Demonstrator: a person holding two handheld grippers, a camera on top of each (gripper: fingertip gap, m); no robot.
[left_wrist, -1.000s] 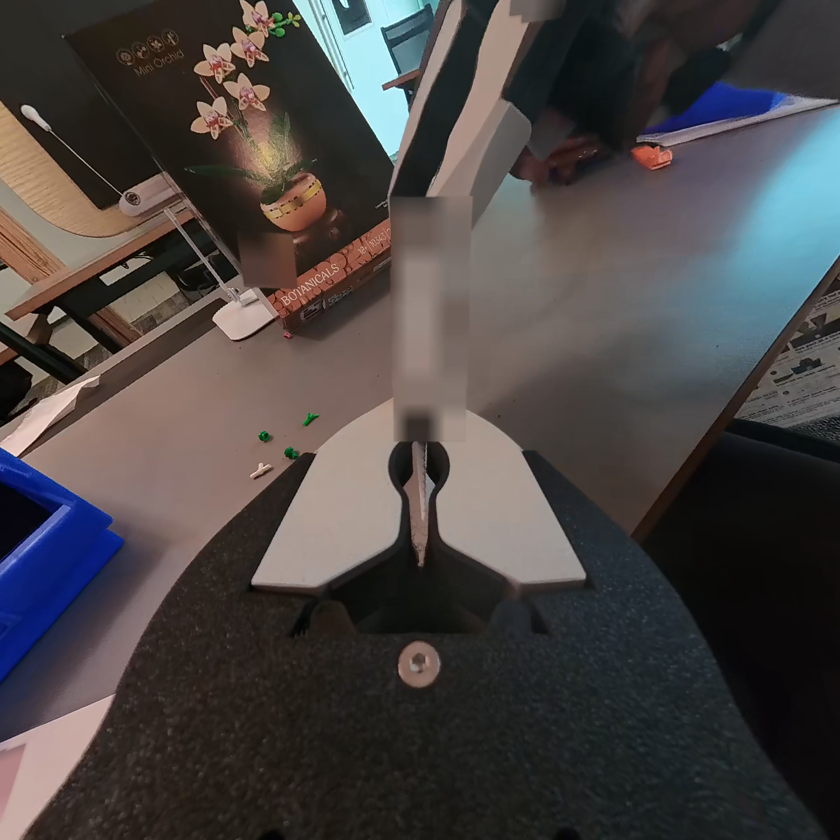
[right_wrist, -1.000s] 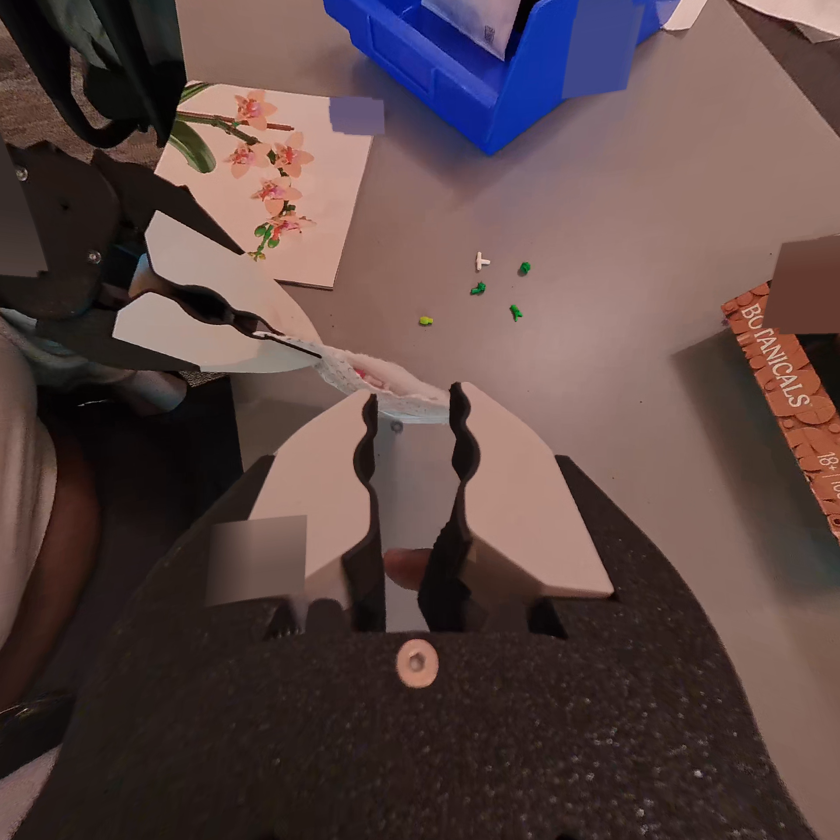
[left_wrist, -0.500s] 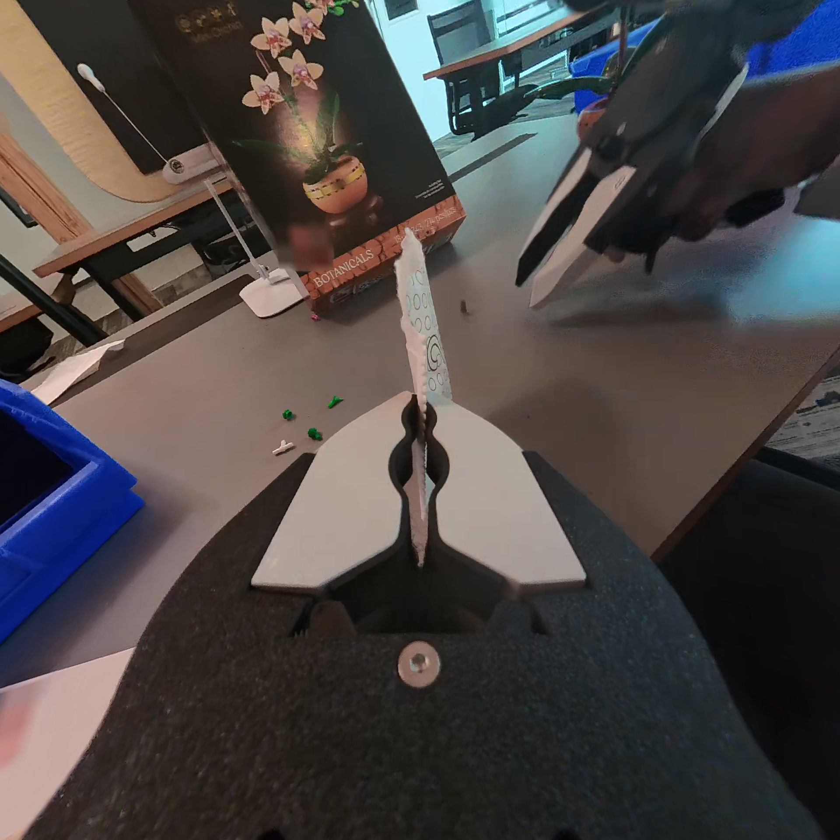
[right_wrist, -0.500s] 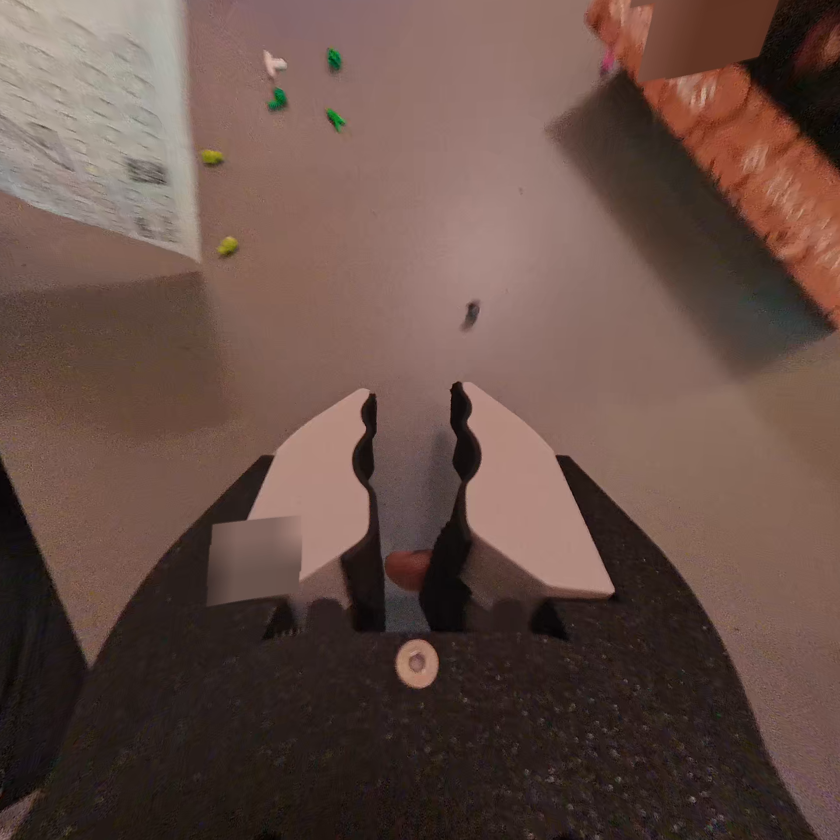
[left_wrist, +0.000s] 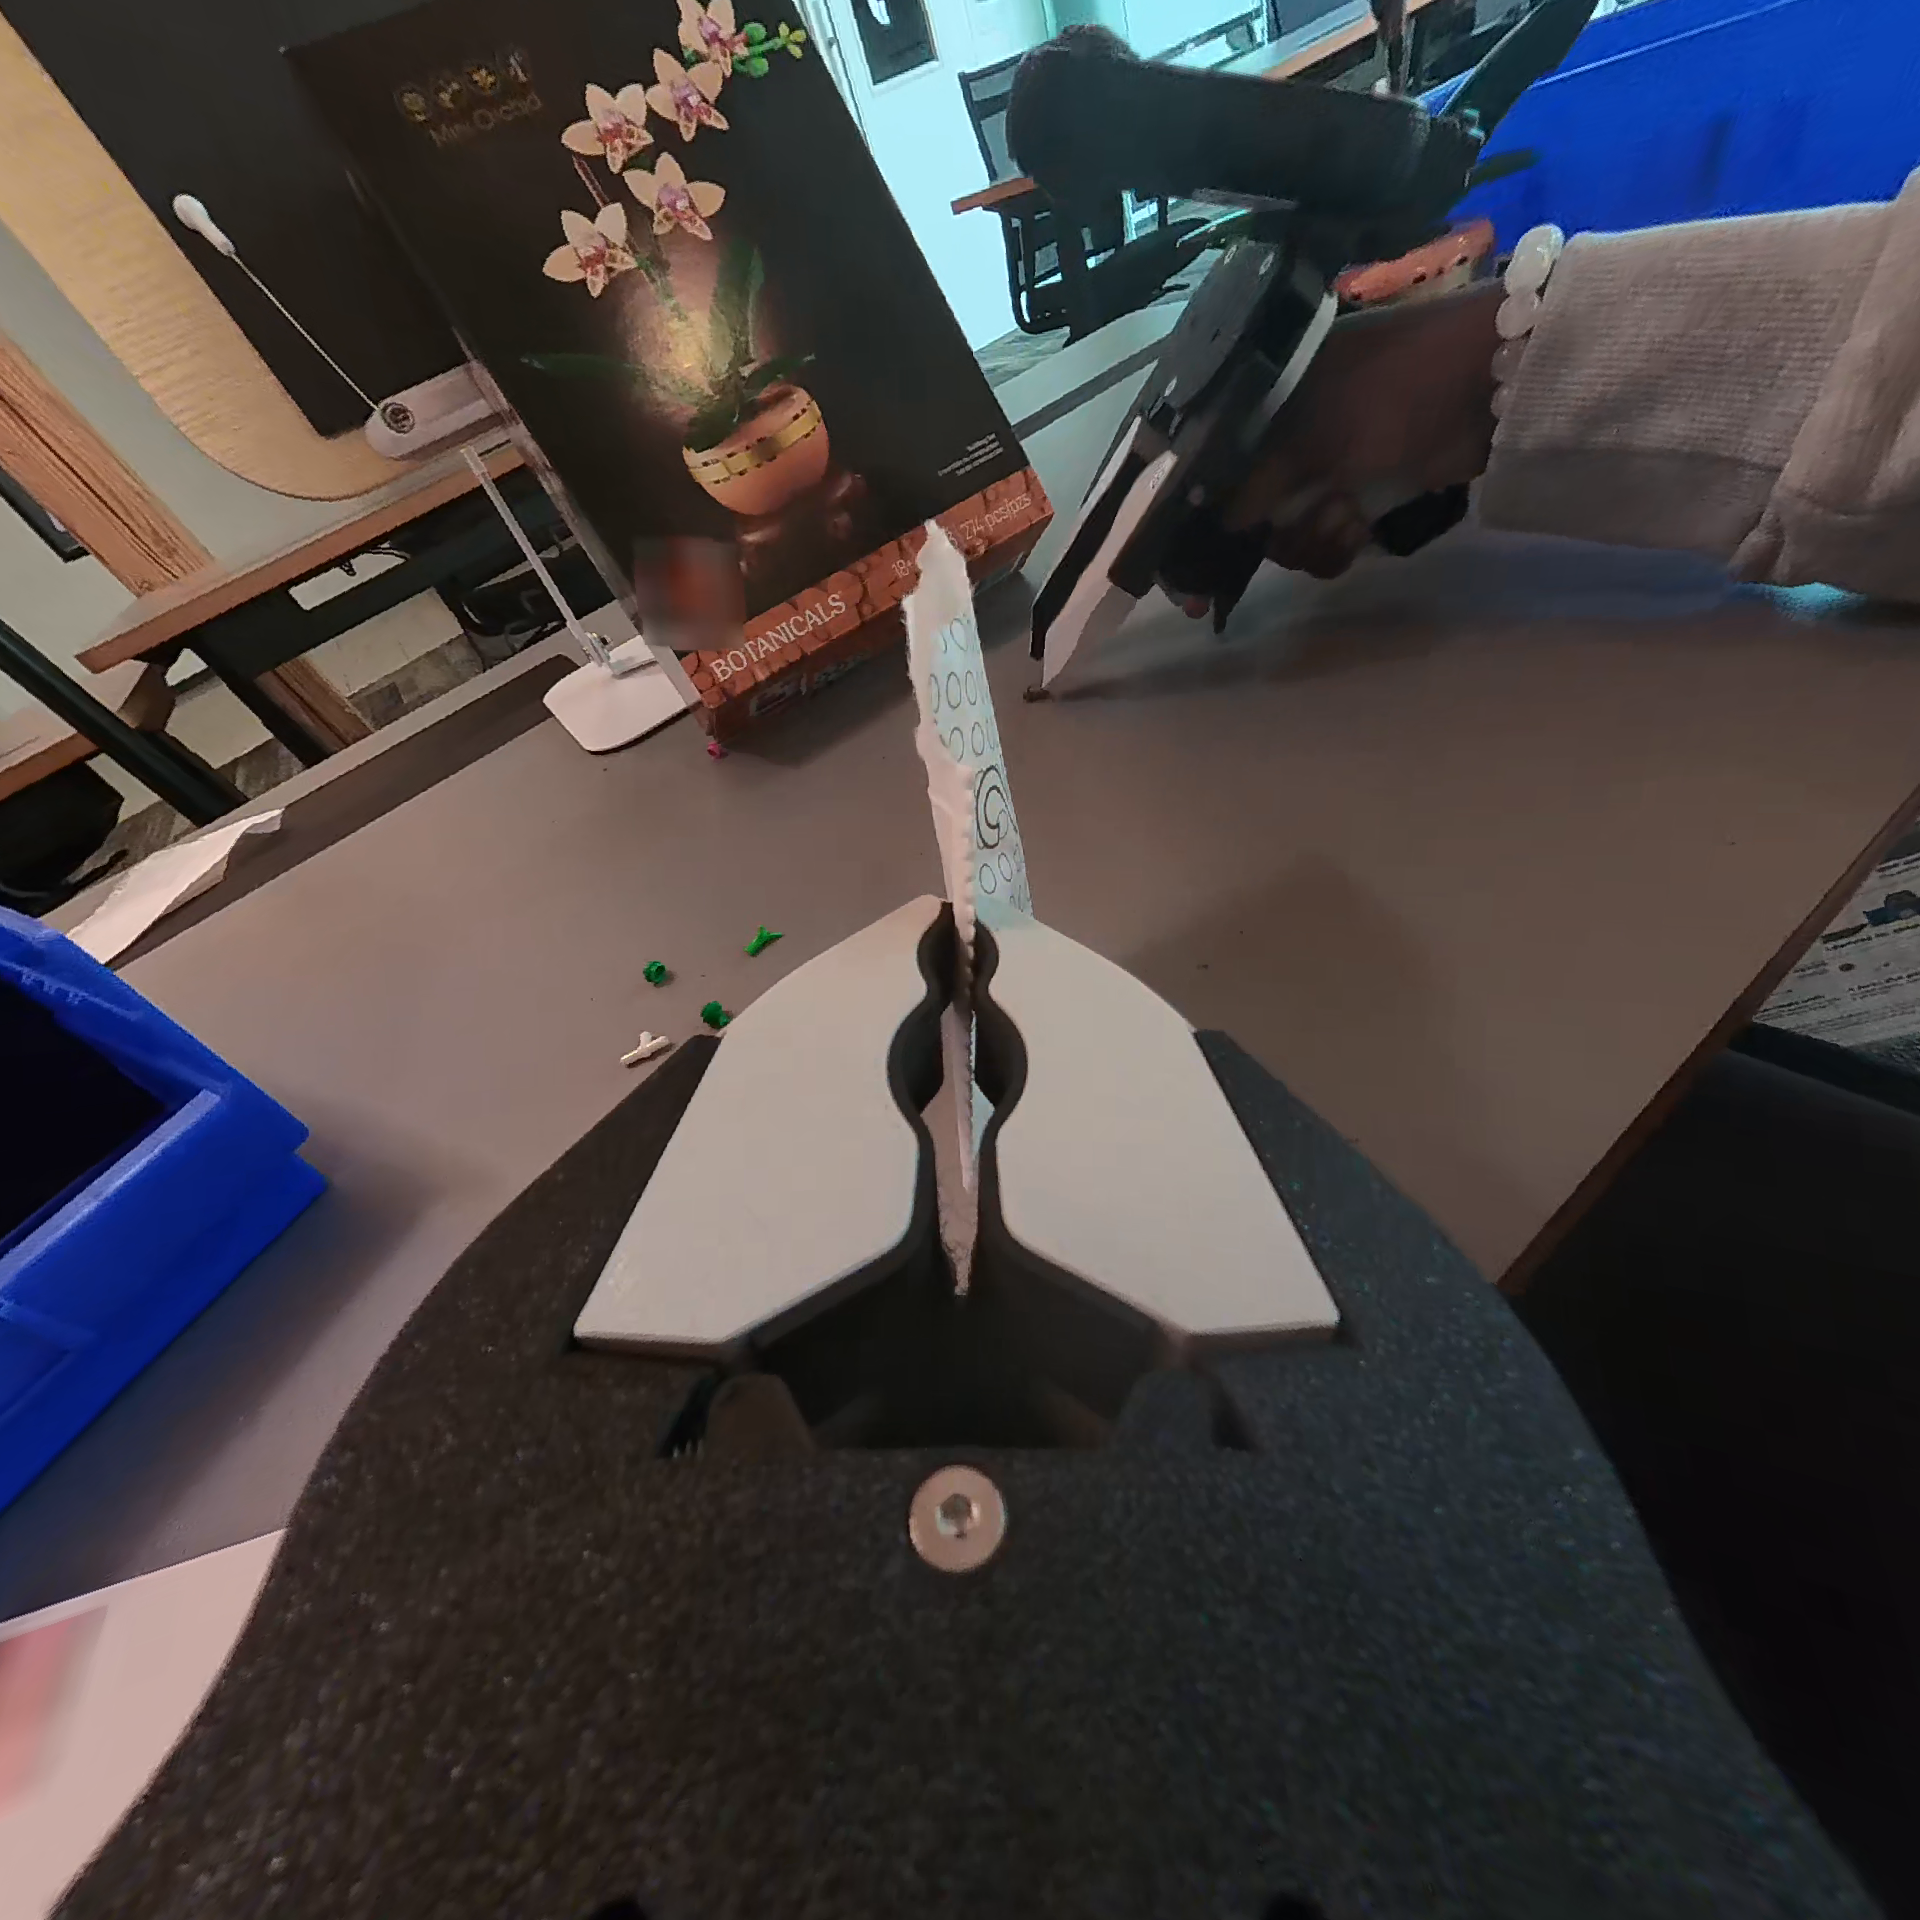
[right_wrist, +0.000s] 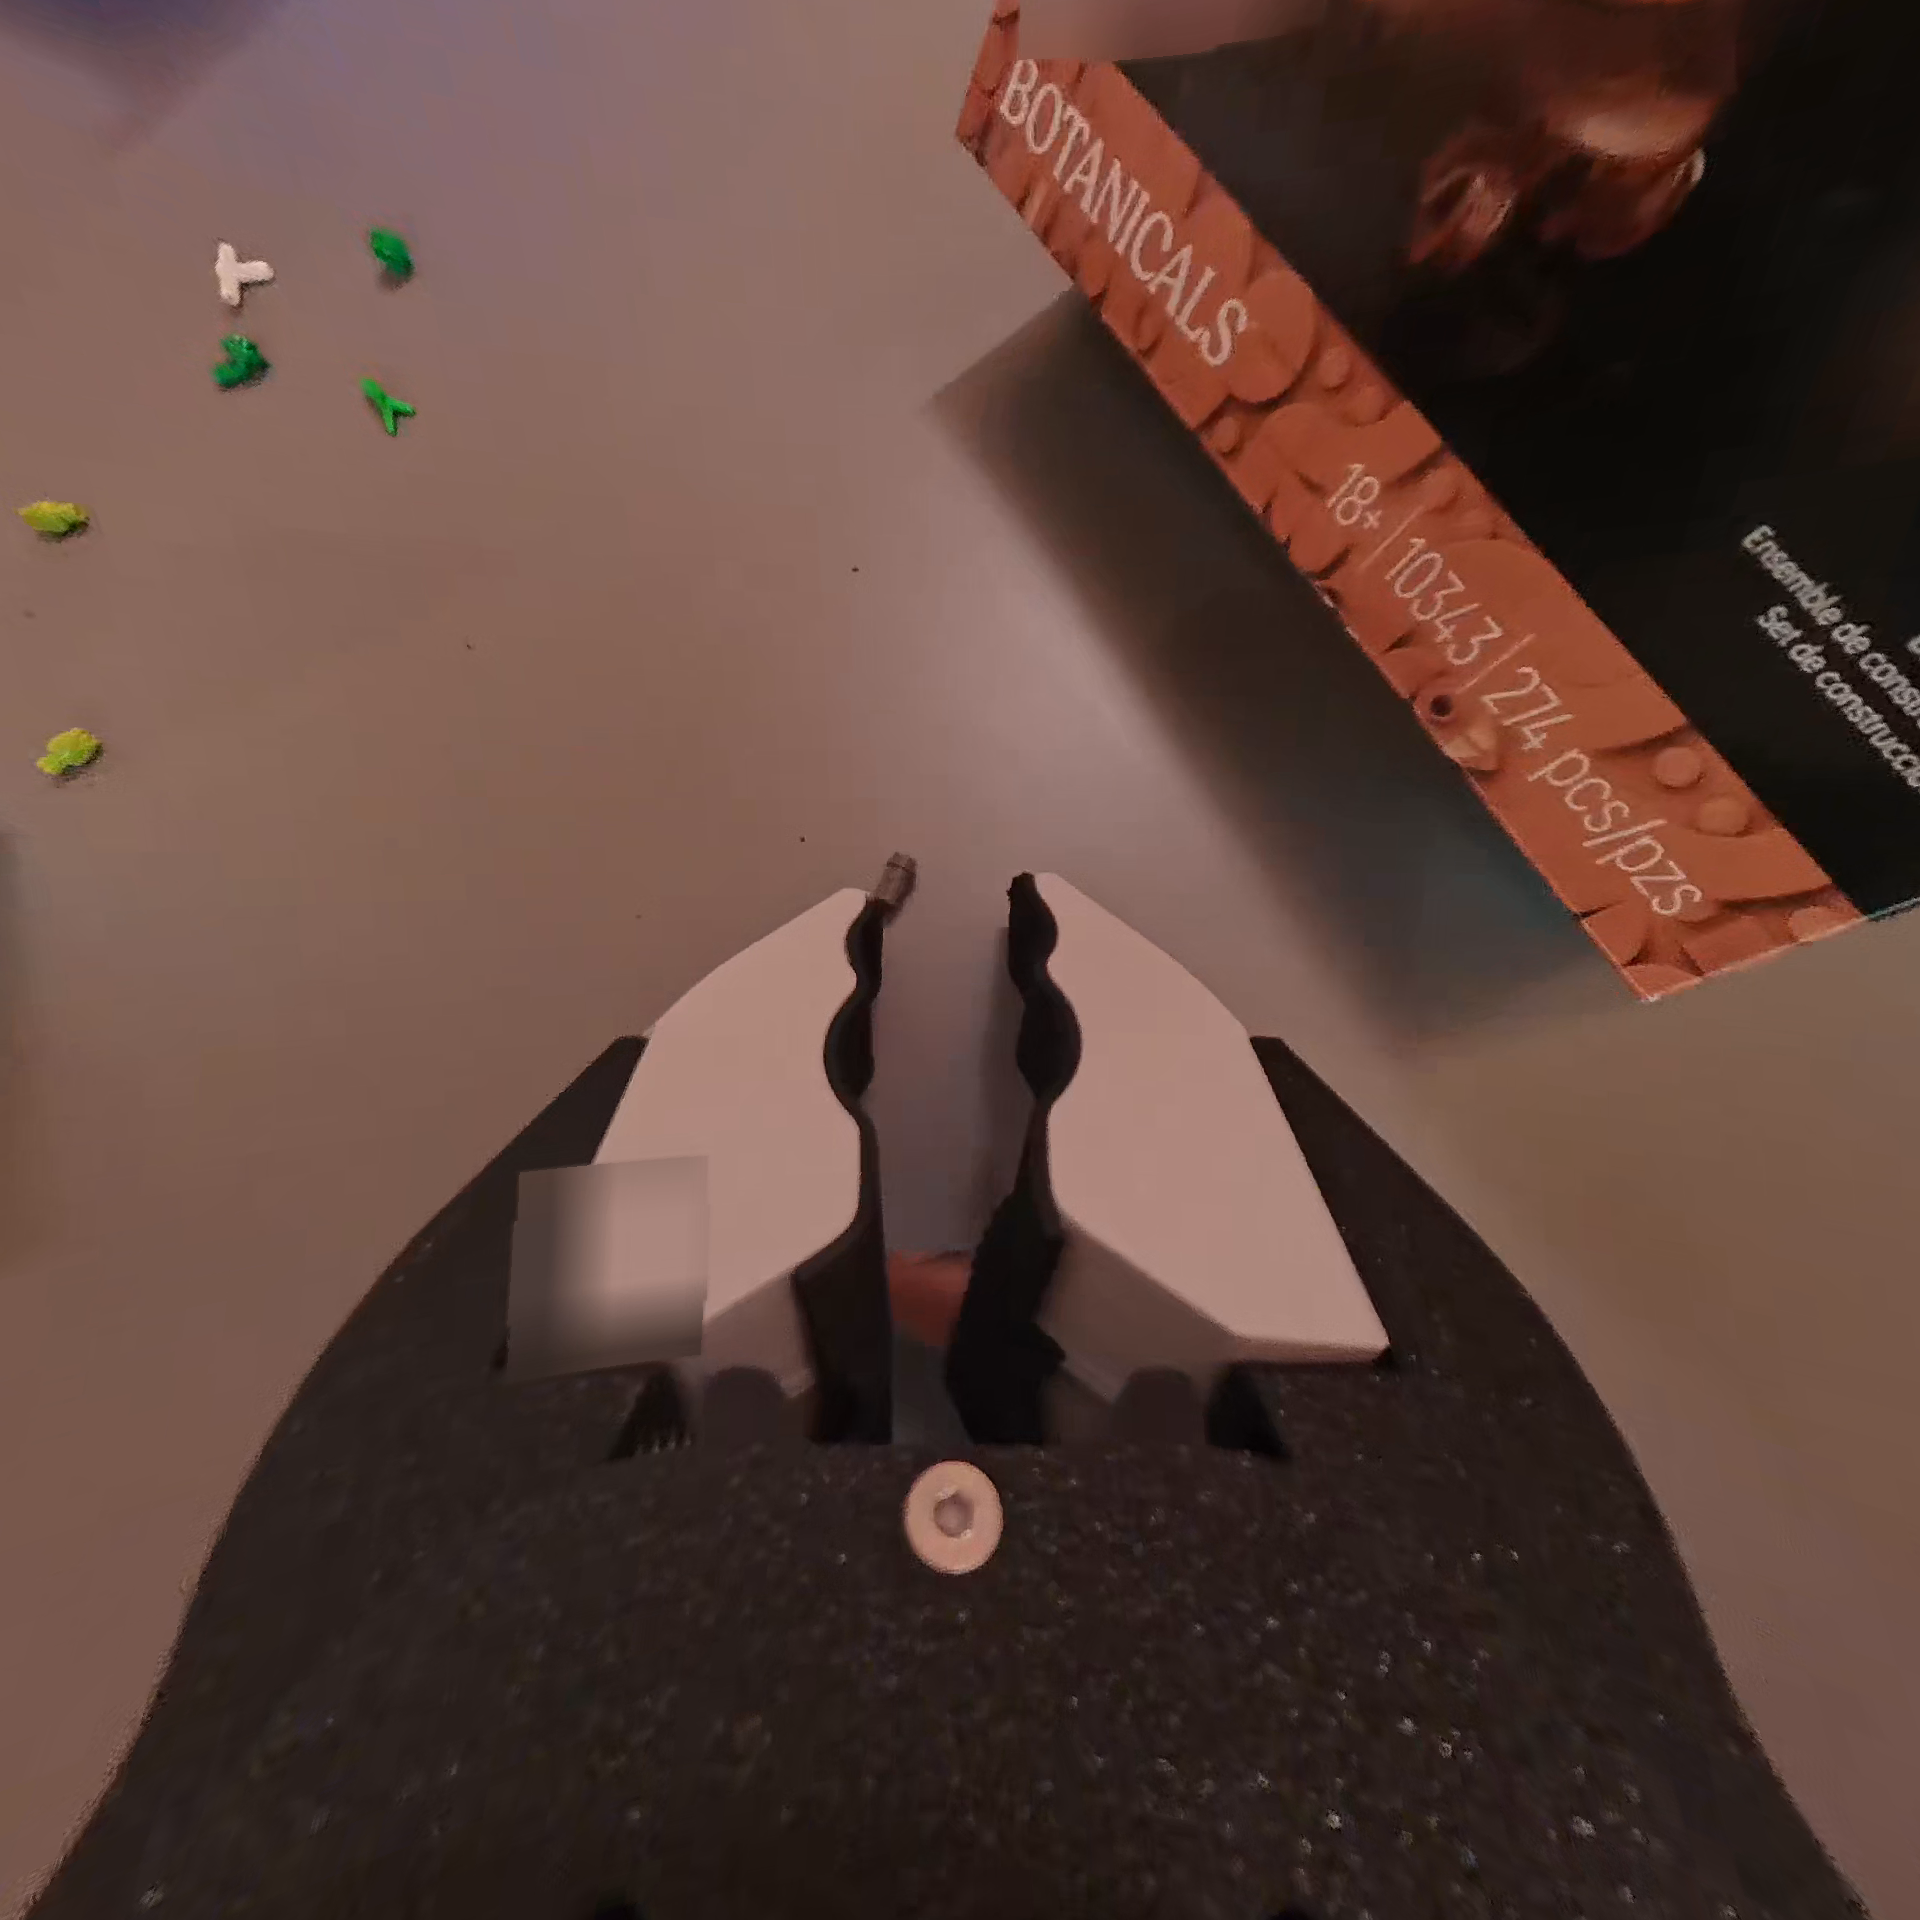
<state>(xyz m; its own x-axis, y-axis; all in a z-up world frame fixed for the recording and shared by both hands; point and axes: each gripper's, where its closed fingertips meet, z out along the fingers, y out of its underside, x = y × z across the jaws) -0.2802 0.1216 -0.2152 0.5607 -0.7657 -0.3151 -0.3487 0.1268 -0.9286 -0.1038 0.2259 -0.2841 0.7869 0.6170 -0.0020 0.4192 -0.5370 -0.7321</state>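
My left gripper (left_wrist: 966, 925) is shut on a thin white paper pouch (left_wrist: 961, 748) with printed rings, held upright above the grey table. My right gripper (right_wrist: 940, 894) is open and empty, its tips down near the tabletop. A tiny dark grey piece (right_wrist: 896, 871) lies just off its left fingertip. In the left wrist view the right gripper (left_wrist: 1081, 634) is held by a hand in a pale sleeve, its tips by the same small piece (left_wrist: 1032, 694).
A dark orchid-set box (left_wrist: 727, 343) stands at the back, close to the right gripper's right side (right_wrist: 1455, 468). Small green pieces (right_wrist: 390, 255), a white piece (right_wrist: 239, 272) and lime pieces (right_wrist: 52, 517) lie scattered. A blue bin (left_wrist: 104, 1195) is at left; the table edge (left_wrist: 1714, 1039) is at right. Tip to tip, the grippers are about 20 centimeters apart.
The right gripper has left the pouch, swung toward the box and come down to the tabletop by the small dark piece. The left gripper still holds the pouch upright.
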